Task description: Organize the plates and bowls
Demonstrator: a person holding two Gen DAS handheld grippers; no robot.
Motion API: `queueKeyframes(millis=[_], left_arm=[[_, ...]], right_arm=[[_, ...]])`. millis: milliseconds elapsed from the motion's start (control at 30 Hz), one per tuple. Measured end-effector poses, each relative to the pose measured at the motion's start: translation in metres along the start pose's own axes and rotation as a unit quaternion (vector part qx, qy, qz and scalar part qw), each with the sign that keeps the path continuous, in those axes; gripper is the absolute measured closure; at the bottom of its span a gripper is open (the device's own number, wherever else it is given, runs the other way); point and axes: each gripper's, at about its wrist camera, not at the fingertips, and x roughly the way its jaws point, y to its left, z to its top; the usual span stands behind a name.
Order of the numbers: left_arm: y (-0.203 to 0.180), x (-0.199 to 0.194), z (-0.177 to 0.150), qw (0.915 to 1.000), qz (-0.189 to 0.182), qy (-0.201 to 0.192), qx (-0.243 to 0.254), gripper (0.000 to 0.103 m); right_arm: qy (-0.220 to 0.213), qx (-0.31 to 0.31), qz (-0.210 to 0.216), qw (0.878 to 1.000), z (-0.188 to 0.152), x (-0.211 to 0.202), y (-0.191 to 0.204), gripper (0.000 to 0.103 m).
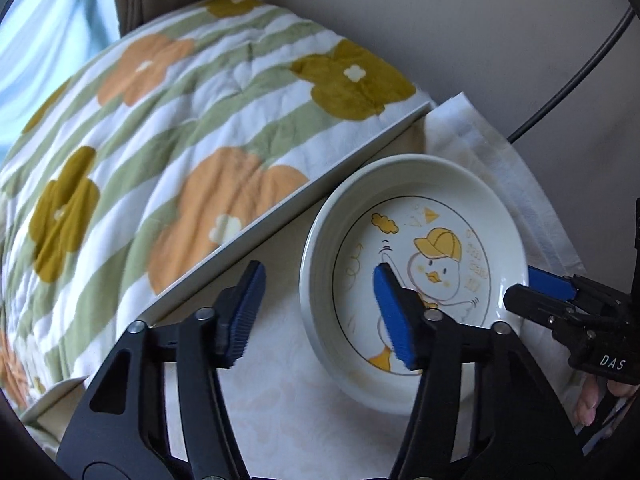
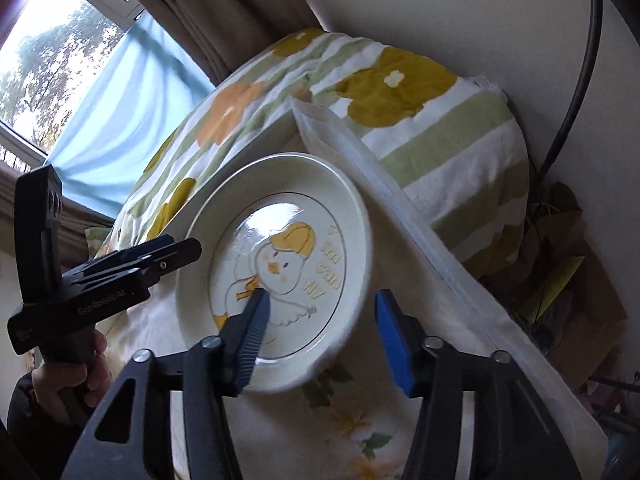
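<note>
A white deep plate printed with a duck in a yellow cap lies on a pale cloth-covered table. My left gripper straddles the plate's left rim, one blue pad outside and one over the duck picture. Its pads stand apart from the rim, so it is open. My right gripper straddles the opposite rim in the same way, open with a wide gap. Each gripper also shows in the other view: the right gripper and the left gripper sit at the plate's edges.
A flower-patterned quilt lies just beyond the table's white edge. A folded white cloth runs behind the plate. A black cable hangs down the wall. A window is at the far left.
</note>
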Motion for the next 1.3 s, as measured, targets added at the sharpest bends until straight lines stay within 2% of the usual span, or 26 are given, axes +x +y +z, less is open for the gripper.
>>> queueKeyframes(millis=[67, 100, 200, 333, 433, 700, 900, 1100, 1300], left_arm=[[0.002, 0.01, 0.003, 1.0, -0.006, 0.007, 0.0, 0.061], [0.001, 0.014, 0.004, 0.9999, -0.009, 0.009, 0.001, 0.068], [-0.001, 0.021, 0.007, 0.9998, -0.01, 0.012, 0.01, 0.079], [0.0, 0.023, 0.007, 0.9999, 0.001, 0.01, 0.009, 0.085], [0.001, 0.023, 0.007, 0.9999, 0.001, 0.01, 0.01, 0.085], [0.001, 0.018, 0.006, 1.0, 0.006, 0.001, 0.005, 0.085], [-0.006, 0.0, -0.002, 0.9999, 0.011, -0.007, -0.004, 0.085], [-0.005, -0.03, -0.022, 0.9993, 0.016, -0.019, -0.027, 0.085], [0.004, -0.084, -0.06, 0.9966, 0.033, -0.039, -0.065, 0.085]], right_arm=[[0.002, 0.003, -0.005, 1.0, 0.001, 0.005, -0.003, 0.068], [0.004, 0.002, -0.006, 1.0, 0.003, 0.007, -0.003, 0.069], [0.0, 0.002, -0.013, 1.0, 0.007, 0.013, -0.005, 0.075], [0.004, 0.002, -0.021, 1.0, 0.009, 0.019, -0.007, 0.085], [0.002, -0.003, -0.028, 1.0, 0.008, 0.021, -0.007, 0.089], [0.0, -0.009, -0.013, 1.0, 0.011, 0.017, -0.01, 0.089], [-0.003, -0.023, 0.001, 1.0, 0.013, 0.006, -0.008, 0.089], [0.0, -0.052, 0.017, 0.999, 0.011, -0.01, 0.005, 0.089], [0.01, -0.097, 0.04, 0.994, -0.003, -0.035, 0.038, 0.089]])
